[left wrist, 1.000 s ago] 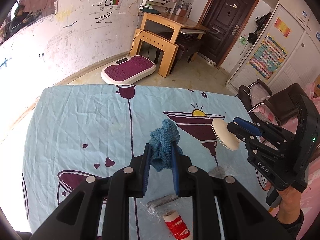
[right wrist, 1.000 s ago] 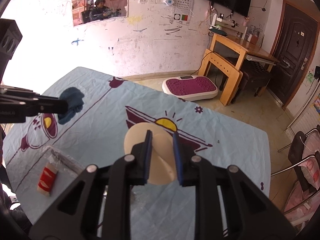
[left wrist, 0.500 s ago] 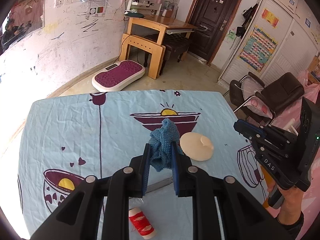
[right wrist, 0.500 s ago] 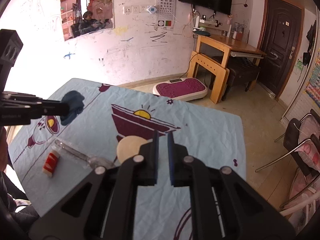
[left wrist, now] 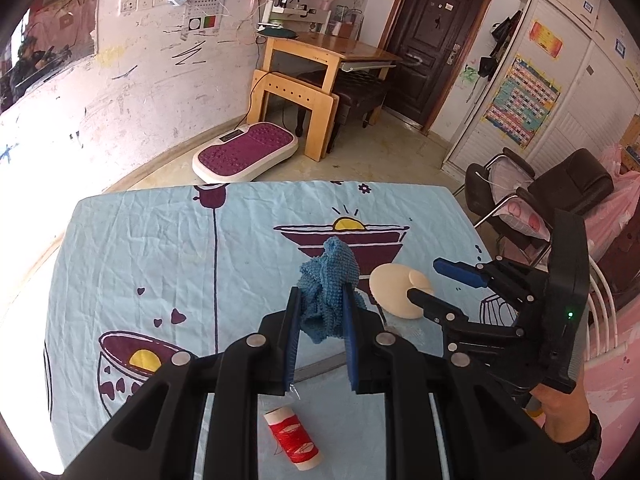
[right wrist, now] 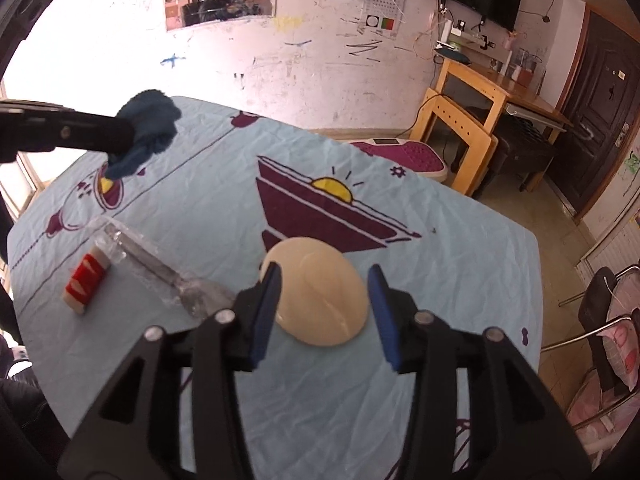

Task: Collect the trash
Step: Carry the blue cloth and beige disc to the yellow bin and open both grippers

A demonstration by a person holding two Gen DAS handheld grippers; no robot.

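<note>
My left gripper point(left wrist: 320, 296) is shut on a crumpled blue knitted cloth point(left wrist: 330, 272) and holds it above the table; the right wrist view shows the cloth point(right wrist: 148, 120) at the upper left. A cream round disc point(right wrist: 320, 300) lies flat on the light blue tablecloth point(right wrist: 440, 264). My right gripper point(right wrist: 325, 276) hovers just over the disc, its jaws opening, one finger on either side and not pressing on it. In the left wrist view the right gripper point(left wrist: 426, 280) sits at the disc's point(left wrist: 390, 288) right edge.
A red thread spool point(left wrist: 294, 438) lies near the table's front edge, beside a clear plastic wrapper point(right wrist: 160, 272) with a metal piece inside. A dark chair point(left wrist: 560, 184) stands off the table's right side. On the floor beyond are a purple footpad point(left wrist: 244, 152) and a wooden desk point(left wrist: 320, 64).
The right gripper let go of the cream disc, which now lies on the tablecloth; its jaws shut empty, then spread wide over the disc. The left gripper kept the blue cloth and rose a little.
</note>
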